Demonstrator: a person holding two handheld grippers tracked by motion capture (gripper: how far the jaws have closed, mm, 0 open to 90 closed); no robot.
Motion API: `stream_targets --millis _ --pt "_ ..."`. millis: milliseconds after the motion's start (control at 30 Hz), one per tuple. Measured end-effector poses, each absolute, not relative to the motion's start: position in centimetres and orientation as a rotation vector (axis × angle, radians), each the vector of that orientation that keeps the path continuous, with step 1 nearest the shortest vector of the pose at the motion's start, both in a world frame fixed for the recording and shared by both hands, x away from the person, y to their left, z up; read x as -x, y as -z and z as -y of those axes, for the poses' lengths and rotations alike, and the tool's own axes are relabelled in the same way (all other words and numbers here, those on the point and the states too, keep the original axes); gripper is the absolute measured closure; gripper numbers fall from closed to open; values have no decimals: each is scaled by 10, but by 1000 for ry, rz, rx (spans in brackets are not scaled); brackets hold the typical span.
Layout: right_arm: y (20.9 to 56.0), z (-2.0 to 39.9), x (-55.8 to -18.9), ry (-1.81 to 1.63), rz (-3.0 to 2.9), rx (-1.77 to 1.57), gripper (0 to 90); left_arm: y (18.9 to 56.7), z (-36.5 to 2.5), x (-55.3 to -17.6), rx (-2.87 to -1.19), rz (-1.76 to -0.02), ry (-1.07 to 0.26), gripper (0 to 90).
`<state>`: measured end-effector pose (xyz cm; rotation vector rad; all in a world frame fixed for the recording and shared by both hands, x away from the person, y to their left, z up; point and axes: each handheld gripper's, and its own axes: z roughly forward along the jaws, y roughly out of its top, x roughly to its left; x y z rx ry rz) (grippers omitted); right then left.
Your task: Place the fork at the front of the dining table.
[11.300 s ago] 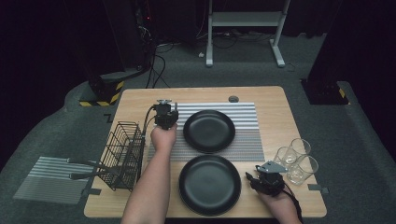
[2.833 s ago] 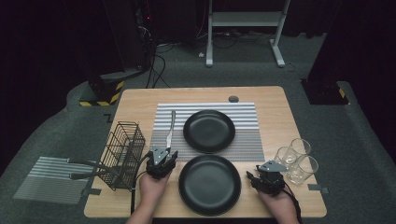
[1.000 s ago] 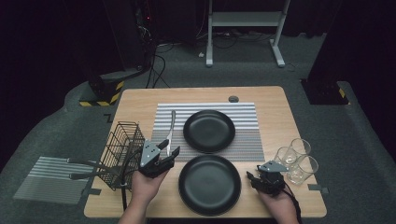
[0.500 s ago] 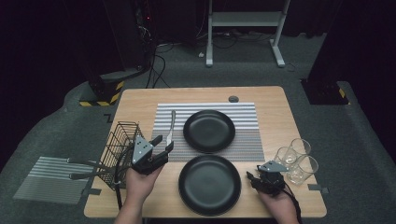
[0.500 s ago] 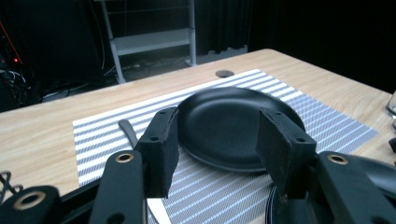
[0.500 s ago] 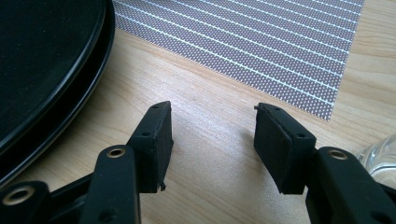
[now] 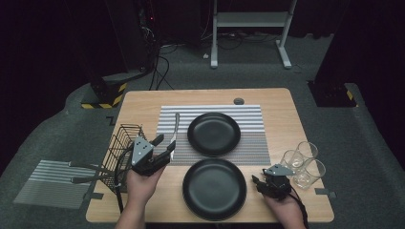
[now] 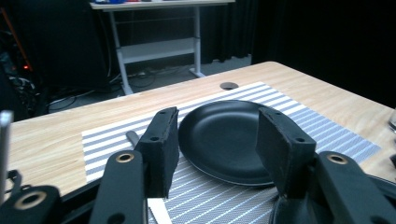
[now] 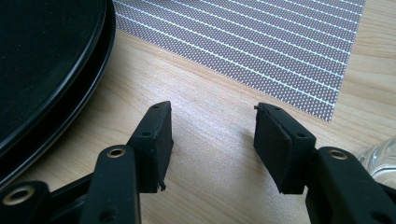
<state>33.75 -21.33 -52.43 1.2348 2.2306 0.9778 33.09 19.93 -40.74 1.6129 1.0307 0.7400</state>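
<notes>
The left tool hangs above the counter at its left side, between the wire rack and the striped mat, tilted so that its jaws point toward the far plate. Its jaws stand apart with nothing between them; in the left gripper view the pads frame that far plate, which lies on the mat beyond them, well apart from the pads. A long grey utensil, a fork as far as can be told, lies on the left part of the mat just beside the far plate, its handle running toward the far edge; its near end sits close under the left tool's tips, and the pictures do not show whether they touch. In the left gripper view the fork's end peeps out beside the left pad. The near plate rests on the bare wood in front of the mat. The right tool sits low at the counter's near right, between the near plate and three glasses. Its jaws also stand apart and empty, over bare wood, with the near plate's rim to one side and the mat's corner ahead.
</notes>
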Motion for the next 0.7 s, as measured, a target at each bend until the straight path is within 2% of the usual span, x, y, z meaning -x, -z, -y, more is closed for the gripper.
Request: stream_targets --millis 700 --pt "524 212 -338 -984 -2238 -1238 460 395 -209 -328 -1632 -1106 -836 484"
